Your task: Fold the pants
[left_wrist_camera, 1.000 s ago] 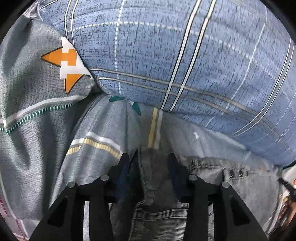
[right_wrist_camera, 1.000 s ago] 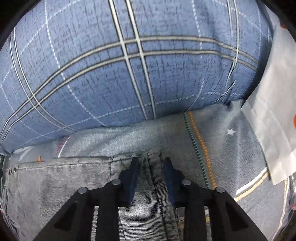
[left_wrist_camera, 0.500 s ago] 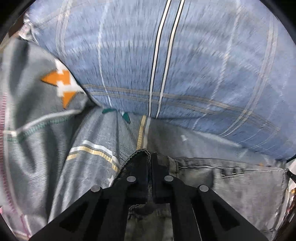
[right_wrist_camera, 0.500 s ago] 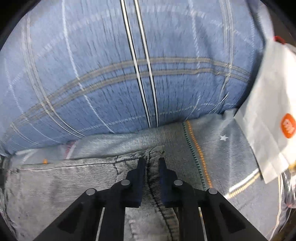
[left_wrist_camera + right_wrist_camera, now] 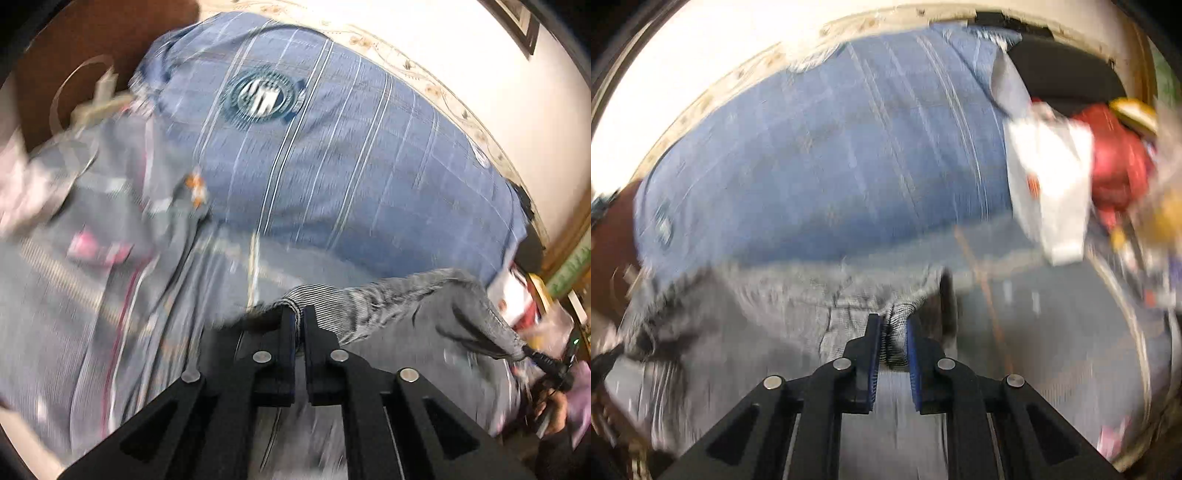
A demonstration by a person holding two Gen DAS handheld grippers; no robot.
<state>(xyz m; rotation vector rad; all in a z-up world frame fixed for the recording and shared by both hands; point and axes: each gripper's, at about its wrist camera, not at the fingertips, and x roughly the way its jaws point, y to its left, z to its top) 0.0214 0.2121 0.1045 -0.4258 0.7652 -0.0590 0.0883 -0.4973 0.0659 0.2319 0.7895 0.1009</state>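
Grey denim pants (image 5: 399, 325) hang between my two grippers above the bed. My left gripper (image 5: 298, 317) is shut on the pants' upper edge at one end. My right gripper (image 5: 894, 325) is shut on a bunched bit of the same edge (image 5: 897, 314) at the other end. In the left wrist view the right gripper (image 5: 546, 365) shows at the far right, holding the pants' other corner. The cloth (image 5: 775, 317) stretches away to the left in the right wrist view. Both views are blurred by motion.
A large blue plaid pillow (image 5: 332, 155) lies behind the pants, also in the right wrist view (image 5: 831, 166). Grey patterned bedding (image 5: 92, 295) covers the bed. A white bag (image 5: 1049, 184) and a red item (image 5: 1115, 166) sit at the right. A pale wall (image 5: 480, 55) is behind.
Both grippers closed on the pants' edge and lifted it up and back from the bed. The views now tilt upward and show the whole pillow and the wall.
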